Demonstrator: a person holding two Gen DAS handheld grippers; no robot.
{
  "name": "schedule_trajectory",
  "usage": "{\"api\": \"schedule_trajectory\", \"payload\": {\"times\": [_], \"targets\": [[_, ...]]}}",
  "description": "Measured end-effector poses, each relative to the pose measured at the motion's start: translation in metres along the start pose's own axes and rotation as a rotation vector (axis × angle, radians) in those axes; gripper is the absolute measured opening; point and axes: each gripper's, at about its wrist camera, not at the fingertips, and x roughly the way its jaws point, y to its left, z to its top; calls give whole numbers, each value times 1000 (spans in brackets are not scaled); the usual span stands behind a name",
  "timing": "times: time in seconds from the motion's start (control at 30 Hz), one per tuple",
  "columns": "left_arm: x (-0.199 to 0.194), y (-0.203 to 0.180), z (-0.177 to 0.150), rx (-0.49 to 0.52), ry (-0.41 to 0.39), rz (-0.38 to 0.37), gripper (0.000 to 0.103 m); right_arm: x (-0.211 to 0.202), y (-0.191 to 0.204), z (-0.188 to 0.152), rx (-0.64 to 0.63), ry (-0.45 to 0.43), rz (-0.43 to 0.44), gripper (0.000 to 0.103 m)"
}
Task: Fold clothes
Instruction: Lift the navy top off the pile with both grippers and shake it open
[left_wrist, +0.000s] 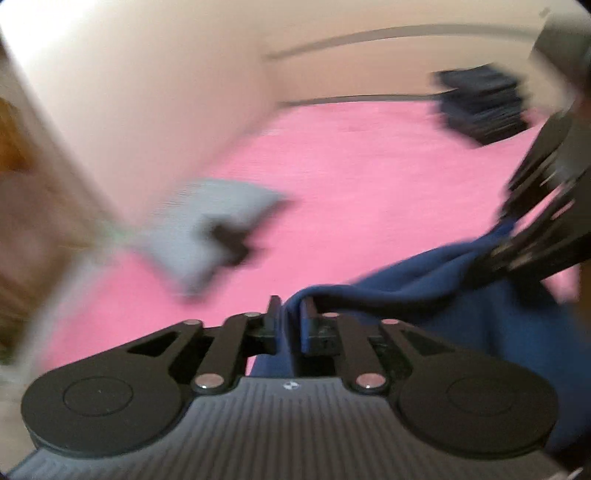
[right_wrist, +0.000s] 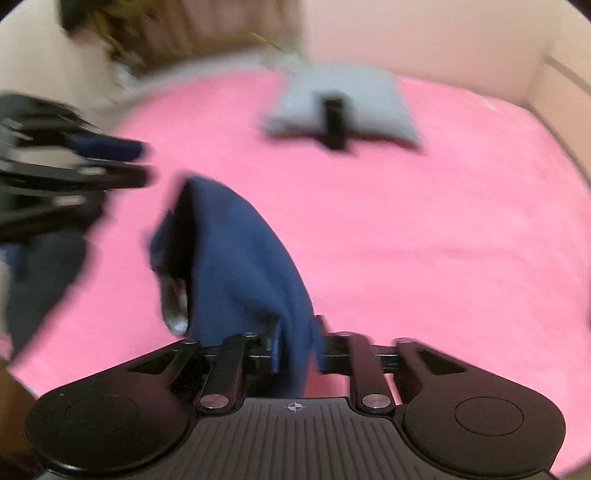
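Pink bed sheet (right_wrist: 424, 229) fills both views, blurred by motion, with a pale wall (left_wrist: 147, 74) behind it. Next in size, the navy garment (right_wrist: 240, 258) — it's lifted off the sheet, draped in a peak at 6 o'clock in the right wrist view, and in the left wrist view the same navy cloth (left_wrist: 424, 288) stretches from 6 o'clock out toward 3 o'clock. A grey folded piece (right_wrist: 343, 103) lies at 12 o'clock on the sheet, a small black item (right_wrist: 334, 122) on top of it; too smeared to name. A dark folded pile (left_wrist: 480, 103) sits at 2 o'clock in the left wrist view, near the sheet's far edge. Left gripper (left_wrist: 291, 321): fingers nearly closed, navy fabric pinched between them. Right gripper (right_wrist: 295, 347): also clamped down on a fold of the navy garment, cloth spilling over the fingers. Each gripper shows in the other's view, off at the side edge
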Motion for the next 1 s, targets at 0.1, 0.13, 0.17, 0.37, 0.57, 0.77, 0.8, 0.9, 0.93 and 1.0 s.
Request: {"api": "schedule_trajectory", "payload": {"times": [0.1, 0.13, 0.17, 0.37, 0.57, 0.77, 0.8, 0.9, 0.93, 1.0], "targets": [[20, -41, 1, 21, 25, -83, 32, 1, -17, -23, -13, 30, -63, 56], [23, -45, -8, 20, 43, -90, 38, 1, -18, -27, -19, 36, -65, 60], [26, -44, -21, 11, 70, -92, 40, 3, -14, -29, -40, 39, -50, 61], [56, -3, -108, -52, 270, -17, 43, 41, 46, -19, -285, 61, 48, 71], [81, 46, -179, -82, 363, 75, 47, 137, 129, -6, -642, 90, 125, 71], [88, 81, -236, -194, 399, 129, 54, 194, 203, -18, -913, 41, 210, 71], [88, 84, -243, -214, 399, 137, 55, 202, 213, -23, -962, 33, 209, 71], [90, 89, -261, -242, 403, 151, 60, 212, 226, -30, -1037, 8, 197, 71], [92, 91, -266, -245, 407, 154, 61, 209, 224, -29, -1031, -1, 190, 60], [96, 94, -276, -249, 412, 156, 61, 204, 220, -25, -1021, -19, 176, 6]]}}
